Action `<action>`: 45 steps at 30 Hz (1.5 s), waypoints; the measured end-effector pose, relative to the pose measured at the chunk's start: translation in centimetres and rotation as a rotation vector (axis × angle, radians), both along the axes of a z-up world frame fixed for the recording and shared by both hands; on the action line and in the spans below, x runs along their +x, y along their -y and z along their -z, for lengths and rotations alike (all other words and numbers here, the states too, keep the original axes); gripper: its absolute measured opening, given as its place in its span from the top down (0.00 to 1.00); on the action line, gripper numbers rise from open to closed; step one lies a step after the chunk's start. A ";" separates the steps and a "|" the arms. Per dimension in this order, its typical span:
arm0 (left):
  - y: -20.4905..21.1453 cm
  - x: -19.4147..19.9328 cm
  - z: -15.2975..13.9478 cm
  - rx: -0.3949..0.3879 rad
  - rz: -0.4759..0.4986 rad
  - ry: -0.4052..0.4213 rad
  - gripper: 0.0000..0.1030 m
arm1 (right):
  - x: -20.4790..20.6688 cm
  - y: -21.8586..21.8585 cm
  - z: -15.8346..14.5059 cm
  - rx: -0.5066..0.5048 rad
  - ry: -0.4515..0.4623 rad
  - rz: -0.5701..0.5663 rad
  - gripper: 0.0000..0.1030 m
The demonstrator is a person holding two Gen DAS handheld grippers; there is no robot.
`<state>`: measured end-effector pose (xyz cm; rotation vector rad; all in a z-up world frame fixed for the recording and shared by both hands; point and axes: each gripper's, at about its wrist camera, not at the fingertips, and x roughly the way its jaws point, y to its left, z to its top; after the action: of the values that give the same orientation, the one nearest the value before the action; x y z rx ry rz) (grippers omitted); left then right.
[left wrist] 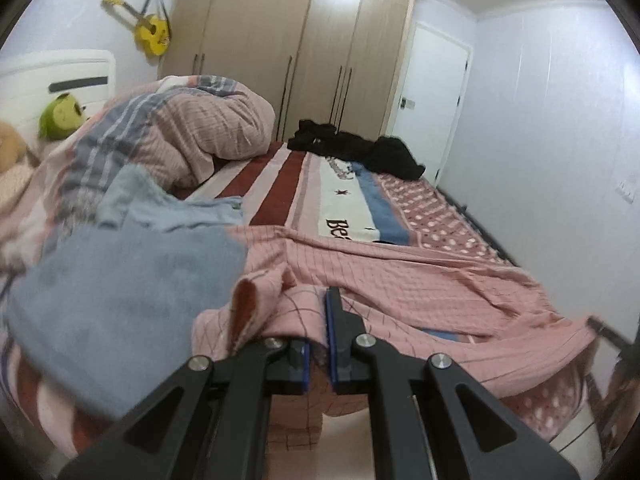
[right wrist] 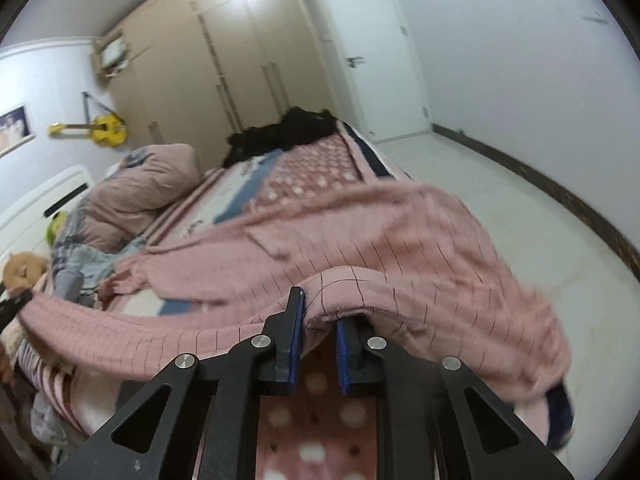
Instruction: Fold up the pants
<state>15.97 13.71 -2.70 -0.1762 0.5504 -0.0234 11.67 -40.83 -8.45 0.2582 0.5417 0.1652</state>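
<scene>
Left gripper (left wrist: 318, 344) and right gripper (right wrist: 318, 344) both pinched shut on pink pants (right wrist: 360, 240), lifting. Next: fold over, keep edges even.

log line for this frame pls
step: lift pants edge | left tongs: shut on pink checked pants | right tongs: shut on pants | pants: partly on bed

bare floor (right wrist: 460, 184) right of bed, quilt heap (left wrist: 192, 128) crowding left, black clothes (left wrist: 360, 148) beyond

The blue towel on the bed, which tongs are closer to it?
Left. The left tongs, gripping the pink pants, sit right beside the blue towel; the right tongs grip farther away.
</scene>
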 end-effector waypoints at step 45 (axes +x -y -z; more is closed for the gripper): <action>-2.8 22.5 4.3 0.173 -0.141 -0.472 0.26 | 23.8 -2.3 1.3 -0.167 -0.250 -0.131 0.43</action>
<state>38.52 16.52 -6.99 -0.0493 1.0056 0.2071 35.44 -38.50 -9.75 0.0802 0.8173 0.2147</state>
